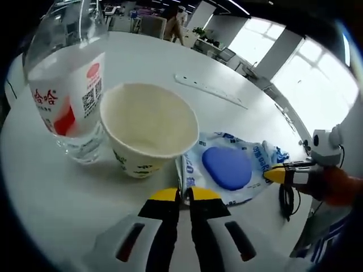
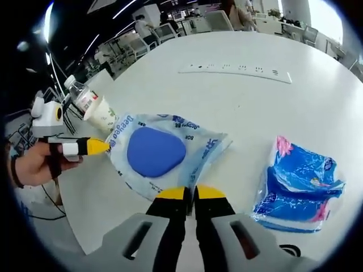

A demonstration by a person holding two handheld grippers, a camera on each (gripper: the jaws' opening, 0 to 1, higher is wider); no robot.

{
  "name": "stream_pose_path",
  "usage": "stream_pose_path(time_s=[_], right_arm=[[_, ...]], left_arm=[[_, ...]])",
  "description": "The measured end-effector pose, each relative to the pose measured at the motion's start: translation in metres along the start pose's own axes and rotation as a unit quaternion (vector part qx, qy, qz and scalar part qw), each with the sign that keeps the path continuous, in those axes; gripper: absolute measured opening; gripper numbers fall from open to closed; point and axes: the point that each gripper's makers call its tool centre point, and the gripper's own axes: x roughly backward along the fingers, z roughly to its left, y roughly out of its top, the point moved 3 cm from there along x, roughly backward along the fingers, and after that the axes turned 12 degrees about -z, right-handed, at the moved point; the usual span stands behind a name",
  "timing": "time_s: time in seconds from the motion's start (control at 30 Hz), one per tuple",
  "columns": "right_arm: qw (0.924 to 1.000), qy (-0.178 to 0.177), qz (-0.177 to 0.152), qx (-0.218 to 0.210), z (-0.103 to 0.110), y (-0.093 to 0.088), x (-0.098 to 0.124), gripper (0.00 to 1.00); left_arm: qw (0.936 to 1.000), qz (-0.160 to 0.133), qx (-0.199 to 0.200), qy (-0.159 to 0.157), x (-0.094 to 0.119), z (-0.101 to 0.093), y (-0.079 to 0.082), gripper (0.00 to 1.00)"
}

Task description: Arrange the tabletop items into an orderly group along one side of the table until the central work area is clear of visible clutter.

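Both grippers pinch opposite edges of the clear plastic packet with blue oval pad [image 2: 157, 151]: left gripper [image 1: 182, 195] and right gripper [image 2: 190, 192] have jaws closed on it. Cream paper cup [image 1: 148, 127] and clear water bottle [image 1: 68, 79] touch at its left. Blue tissue pack [image 2: 300, 184] lies right, white power strip [image 2: 235, 69] far.

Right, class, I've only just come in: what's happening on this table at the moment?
A person is tidying a white table with a two-fingered gripper in each hand. Both grippers are closed on the same flat wipes packet with a blue lid: the left gripper pinches one edge, the right gripper the opposite edge. A paper cup and a clear water bottle stand together beside the packet. A blue tissue pack lies apart on the packet's other side, and a white power strip lies farther back.
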Motion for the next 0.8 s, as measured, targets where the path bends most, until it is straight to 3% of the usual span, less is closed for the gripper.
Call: stream_pose_path(time_s=[0.8], right_arm=[[0.9999, -0.001, -0.013, -0.007, -0.001, -0.001, 0.007, 0.06]], left_arm=[[1.0, 0.007, -0.006, -0.002, 0.013, 0.006, -0.005, 0.11]])
